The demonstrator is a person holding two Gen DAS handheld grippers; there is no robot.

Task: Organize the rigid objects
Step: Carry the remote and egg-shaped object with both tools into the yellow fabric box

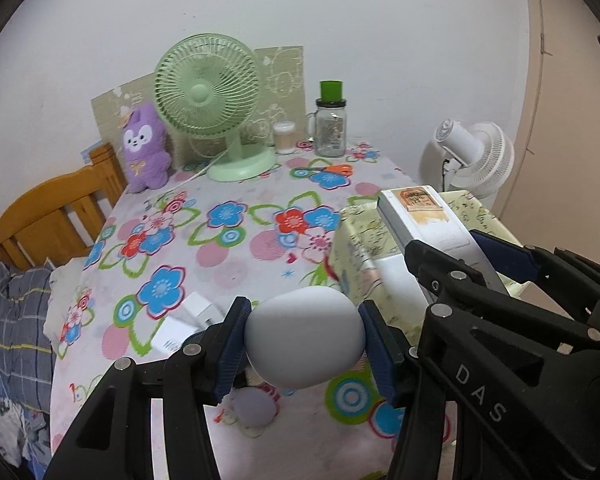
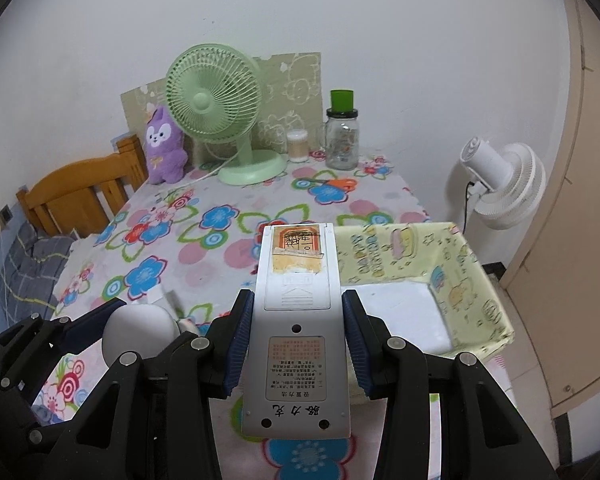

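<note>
A white egg-shaped object (image 1: 303,338) is clamped by the left gripper (image 1: 303,340), a grey remote control (image 2: 296,320) by the right gripper (image 2: 296,340), above the floral tablecloth (image 1: 228,240).

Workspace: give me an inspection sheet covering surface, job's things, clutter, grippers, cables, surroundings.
Surface: table under a flowered cloth.
Job's things: white egg-shaped object and grey remote, back face up, both held; yellow printed bin at the table's right, inside white.
Clutter: green fan, purple plush, glass jar, small white box.
Grippers: left gripper shut on the egg-shaped object; right gripper shut on the remote.
Cables: fan cord across the cloth.
Surroundings: wooden headboard, white floor fan, white wall.
</note>
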